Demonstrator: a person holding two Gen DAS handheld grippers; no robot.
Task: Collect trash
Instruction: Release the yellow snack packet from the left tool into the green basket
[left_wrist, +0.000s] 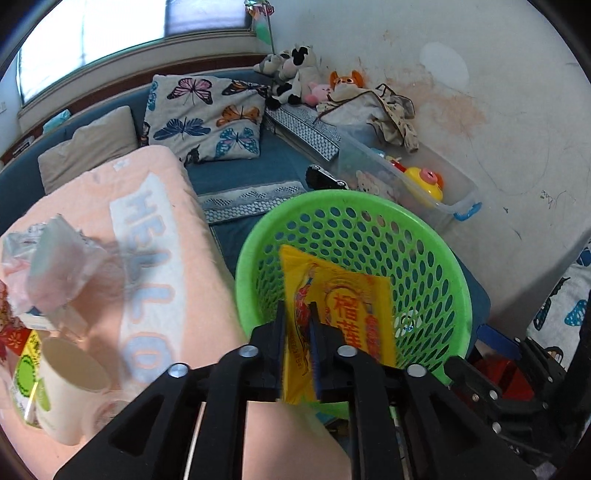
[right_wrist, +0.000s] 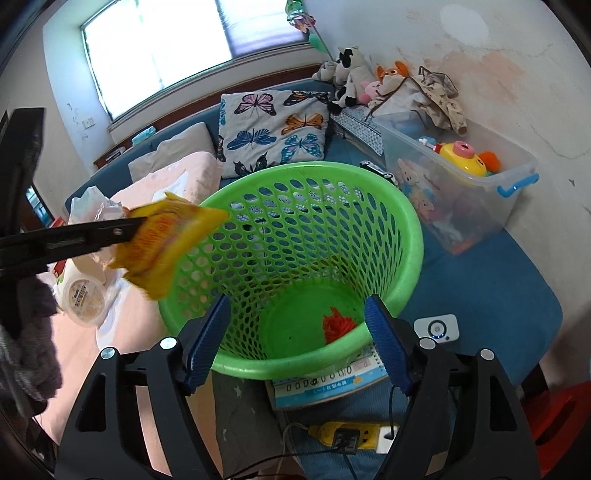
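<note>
Grippers meet over a green mesh basket (right_wrist: 295, 236) on a blue-covered bed. Left gripper (left_wrist: 298, 314) pinches a yellow snack wrapper (left_wrist: 343, 306) between its narrowly parted jaws, the packet hanging at the basket's rim, partly over the opening. Right gripper (right_wrist: 295, 339) hangs spread wide and empty at the basket's near edge, above a red scrap (right_wrist: 338, 323) on the basket floor. Beside the basket, on a peach towel (left_wrist: 147, 258), lie crumpled plastic (left_wrist: 55, 262) and a paper cup (left_wrist: 70, 384). Behind it stands a clear toy bin (right_wrist: 461, 177).
</note>
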